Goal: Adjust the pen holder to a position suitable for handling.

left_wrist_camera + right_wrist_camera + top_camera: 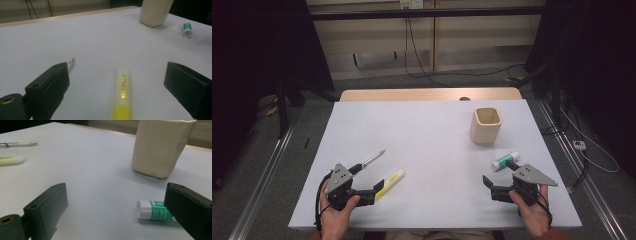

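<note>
A yellow highlighter (390, 182) (122, 92) lies on the white table (427, 140), running lengthwise between the wide-apart jaws of my open left gripper (367, 180) (116, 67). A silver pen (371, 160) lies just beyond it, its tip (71, 62) peeking out past the left jaw. At the right, a green-and-white glue stick (505, 161) (151, 211) lies on its side, partly behind the right jaw of my open right gripper (499, 174) (116, 186). A cream cup (486, 125) (160, 147) stands upright beyond the glue stick.
The table's wooden far edge (427, 94) borders the white surface. Cables (422, 70) trail on the floor behind it, and metal rails (267, 170) run along both sides. The pen (18, 144) and the highlighter (11, 160) lie far left in the right gripper view.
</note>
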A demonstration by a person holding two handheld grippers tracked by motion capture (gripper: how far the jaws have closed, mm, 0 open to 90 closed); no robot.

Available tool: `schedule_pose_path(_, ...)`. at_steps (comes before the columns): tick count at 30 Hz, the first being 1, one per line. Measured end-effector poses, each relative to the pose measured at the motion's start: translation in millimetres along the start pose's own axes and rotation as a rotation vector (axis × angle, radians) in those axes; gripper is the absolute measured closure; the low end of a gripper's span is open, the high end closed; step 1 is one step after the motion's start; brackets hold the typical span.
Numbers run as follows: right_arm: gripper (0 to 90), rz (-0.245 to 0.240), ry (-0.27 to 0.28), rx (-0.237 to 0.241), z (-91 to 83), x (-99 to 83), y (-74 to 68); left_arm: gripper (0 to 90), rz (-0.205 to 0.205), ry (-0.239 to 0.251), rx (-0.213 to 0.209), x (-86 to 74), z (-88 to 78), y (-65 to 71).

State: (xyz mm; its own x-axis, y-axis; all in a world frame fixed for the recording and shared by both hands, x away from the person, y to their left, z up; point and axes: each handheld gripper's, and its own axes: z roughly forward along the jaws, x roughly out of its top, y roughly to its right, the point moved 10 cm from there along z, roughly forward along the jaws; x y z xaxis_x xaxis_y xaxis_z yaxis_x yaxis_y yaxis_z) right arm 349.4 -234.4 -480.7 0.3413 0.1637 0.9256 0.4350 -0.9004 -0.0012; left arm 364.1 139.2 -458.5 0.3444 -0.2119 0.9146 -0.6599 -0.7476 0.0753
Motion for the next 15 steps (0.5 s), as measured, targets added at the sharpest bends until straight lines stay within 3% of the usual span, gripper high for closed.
schedule_pose_path(15, 5.7, 0.030, -0.043, 0.005, 4.2, -2.3, 0.3, 6.0, -0.003, -0.014, -0.009, -1.5, 3.4, 0.7)
